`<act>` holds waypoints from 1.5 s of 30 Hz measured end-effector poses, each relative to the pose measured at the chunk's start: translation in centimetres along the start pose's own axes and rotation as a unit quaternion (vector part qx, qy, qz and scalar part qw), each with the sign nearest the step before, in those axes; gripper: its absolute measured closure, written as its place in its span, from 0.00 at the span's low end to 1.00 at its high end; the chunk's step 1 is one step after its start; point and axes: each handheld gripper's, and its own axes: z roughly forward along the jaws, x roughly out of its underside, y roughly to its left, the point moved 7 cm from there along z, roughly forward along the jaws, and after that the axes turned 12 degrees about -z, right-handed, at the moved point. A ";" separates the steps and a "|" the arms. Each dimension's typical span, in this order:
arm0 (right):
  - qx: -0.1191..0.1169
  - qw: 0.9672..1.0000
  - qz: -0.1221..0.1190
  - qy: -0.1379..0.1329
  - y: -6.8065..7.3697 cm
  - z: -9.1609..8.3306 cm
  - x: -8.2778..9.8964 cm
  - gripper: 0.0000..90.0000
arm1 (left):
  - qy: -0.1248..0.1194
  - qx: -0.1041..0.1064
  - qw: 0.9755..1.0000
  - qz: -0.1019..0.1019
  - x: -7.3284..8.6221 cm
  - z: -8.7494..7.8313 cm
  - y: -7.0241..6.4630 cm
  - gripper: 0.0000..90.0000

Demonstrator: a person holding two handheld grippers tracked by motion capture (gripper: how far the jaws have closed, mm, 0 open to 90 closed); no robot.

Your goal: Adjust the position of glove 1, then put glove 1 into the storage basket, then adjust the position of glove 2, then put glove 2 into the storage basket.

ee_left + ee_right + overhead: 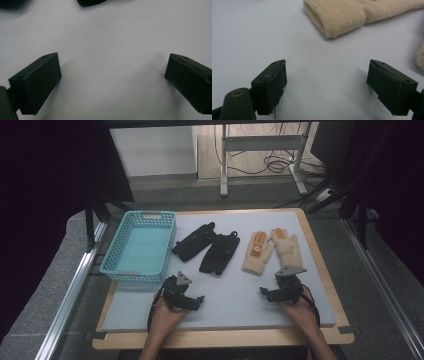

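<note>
Where laid across the wooden table (320, 265), covered by a pale grey mat (235, 295) nearly edge to edge. Beyond the mat: grey floor, a white desk frame (260, 150) with loose cables (272, 165), dark curtains to either side, aluminium rails (70, 295) flanking the table.

At the far left corner of the mat: turquoise perforated basket (112, 262), upright, nothing inside.

To the right of the basket, on the mat: pair of black gloves (207, 247), lying flat, side by side, angled, touching or nearly so. Further right of the basket, past the black pair: pair of beige gloves (274, 251), flat, fingers pointing away, orange patches on the near-side surfaces, cuffs toward the near edge of the mat.

Near side of the mat, just in front of the basket's near right corner: left gripper (192, 301) (112, 72), carried in the left hand (165, 317). Jaws spread wide, nothing between them, bare mat below; dark glove edges at the top of the left gripper view, well clear of the jaws.

Well to the right of the basket, just in front of the beige cuffs: right gripper (270, 292) (327, 77), carried in the right hand (300, 312). Jaws spread wide, pinching nothing, no contact with fabric; one beige cuff (337, 20) lying near ahead, apart from the jaws.
</note>
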 end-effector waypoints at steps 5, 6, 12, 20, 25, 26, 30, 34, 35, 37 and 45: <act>0.000 1.000 0.000 0.000 0.0 0.0 0.0 0.18 | 0.000 0.000 1.000 0.000 0.0 0.0 0.0 0.01; 0.000 1.000 0.001 0.000 0.0 0.0 0.0 0.18 | 0.000 0.000 1.000 0.000 0.0 0.0 0.0 0.01; 0.002 1.000 -0.001 0.002 0.0 0.0 0.0 0.17 | 0.000 0.000 1.000 -0.001 0.0 0.0 0.0 0.01; 0.002 1.000 -0.003 0.003 0.1 0.0 0.0 0.16 | 0.000 0.001 1.000 -0.001 0.0 0.0 0.0 0.01; 0.002 1.000 -0.005 0.000 0.2 -0.1 0.0 0.18 | -0.001 0.001 1.000 -0.001 0.0 0.0 0.0 0.01; 0.002 1.000 -0.005 0.000 0.2 -0.1 0.0 0.18 | -0.001 0.001 1.000 -0.001 0.0 0.0 0.0 0.01; -0.003 1.000 0.001 -0.003 0.1 -0.2 0.0 0.20 | -0.001 0.001 1.000 -0.001 0.0 0.0 0.0 0.01; -0.007 1.000 0.000 -0.003 0.2 -0.3 -0.1 0.21 | -0.001 0.001 1.000 -0.001 0.0 0.0 0.0 0.01; -0.007 1.000 -0.003 -0.003 0.3 -0.4 -0.2 0.22 | -0.001 0.001 1.000 -0.001 0.0 0.0 0.0 0.01; -0.010 1.000 -0.007 -0.007 0.4 -0.5 -0.6 0.22 | -0.001 0.001 1.000 -0.001 0.0 0.0 0.0 0.01; -0.041 0.999 -0.010 -0.002 1.2 0.7 -2.3 0.22 | -0.002 0.000 1.000 0.000 0.0 0.0 0.0 0.01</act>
